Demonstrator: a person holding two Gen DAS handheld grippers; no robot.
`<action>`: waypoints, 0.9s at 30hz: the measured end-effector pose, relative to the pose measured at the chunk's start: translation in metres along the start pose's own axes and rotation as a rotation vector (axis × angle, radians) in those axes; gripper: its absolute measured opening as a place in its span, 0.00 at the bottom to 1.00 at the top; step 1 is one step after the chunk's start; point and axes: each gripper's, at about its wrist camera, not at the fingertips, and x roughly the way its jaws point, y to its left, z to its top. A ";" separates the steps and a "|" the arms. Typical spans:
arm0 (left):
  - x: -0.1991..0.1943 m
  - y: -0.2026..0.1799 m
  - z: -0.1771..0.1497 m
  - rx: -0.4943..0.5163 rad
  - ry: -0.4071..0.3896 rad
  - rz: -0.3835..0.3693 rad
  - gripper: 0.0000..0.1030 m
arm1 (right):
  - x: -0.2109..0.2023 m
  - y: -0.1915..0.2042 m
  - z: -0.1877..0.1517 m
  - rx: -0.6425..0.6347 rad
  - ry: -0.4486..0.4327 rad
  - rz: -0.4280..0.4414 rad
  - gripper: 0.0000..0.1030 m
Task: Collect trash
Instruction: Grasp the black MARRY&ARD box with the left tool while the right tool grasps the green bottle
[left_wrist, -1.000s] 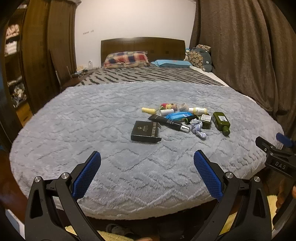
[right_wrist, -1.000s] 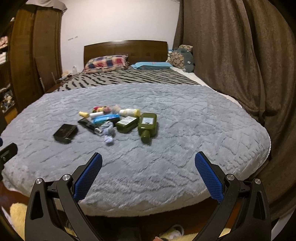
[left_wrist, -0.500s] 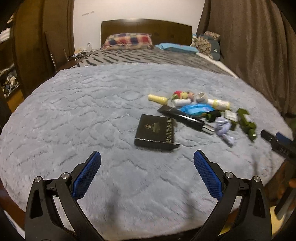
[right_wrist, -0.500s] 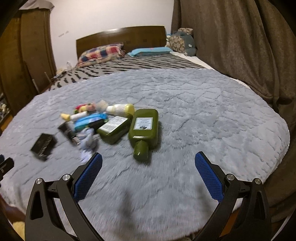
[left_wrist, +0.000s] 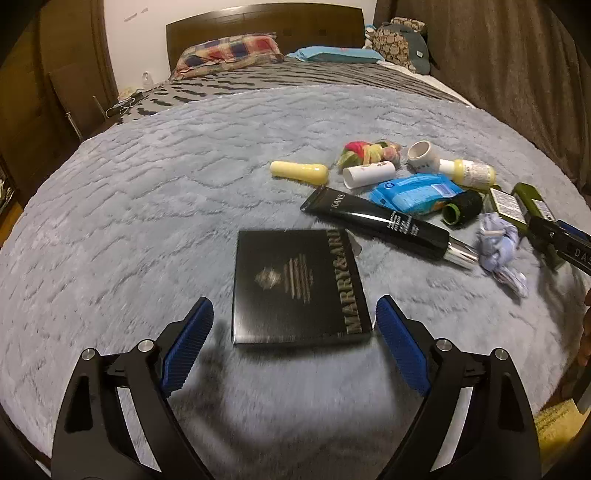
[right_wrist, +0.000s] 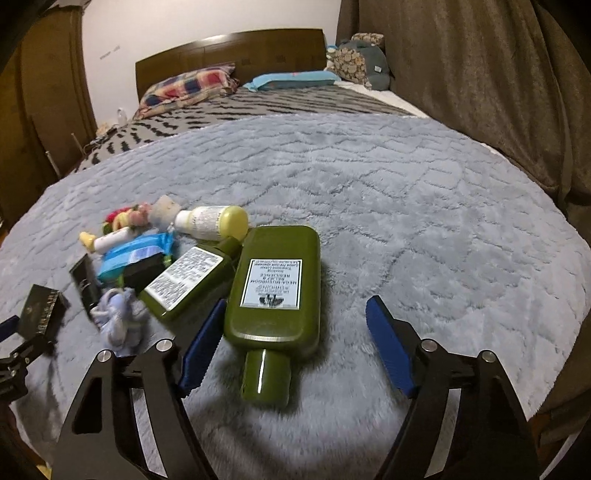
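A pile of trash lies on a grey fluffy blanket (left_wrist: 147, 206). A flat black box (left_wrist: 297, 286) lies just ahead of my open left gripper (left_wrist: 295, 347), between its fingers' line. Behind it lie a black tube (left_wrist: 380, 221), a blue wipes pack (left_wrist: 415, 192), a yellow bottle (left_wrist: 299, 171) and a crumpled pale cloth (left_wrist: 498, 251). My open right gripper (right_wrist: 295, 343) straddles the cap end of a large dark green bottle (right_wrist: 275, 288). A smaller green bottle (right_wrist: 188, 282) lies to its left.
The bed has a wooden headboard (left_wrist: 266, 26) and pillows (left_wrist: 225, 51) at the far end. Brown curtains (right_wrist: 480, 74) hang along the right. A dark wardrobe (left_wrist: 55, 85) stands at the left. The blanket edge is close below both grippers.
Both grippers have moved forward and down over the bed. The black box now sits right before the left gripper, the large green bottle between the right fingers.
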 end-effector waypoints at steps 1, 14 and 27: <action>0.004 0.000 0.002 0.002 0.006 -0.001 0.79 | 0.003 0.000 0.001 -0.001 0.008 -0.002 0.73; 0.012 0.001 0.004 -0.016 0.025 -0.040 0.66 | 0.000 0.005 -0.004 -0.049 0.008 -0.003 0.50; -0.099 -0.016 -0.033 -0.033 -0.116 -0.046 0.66 | -0.110 0.012 -0.034 -0.097 -0.133 0.087 0.50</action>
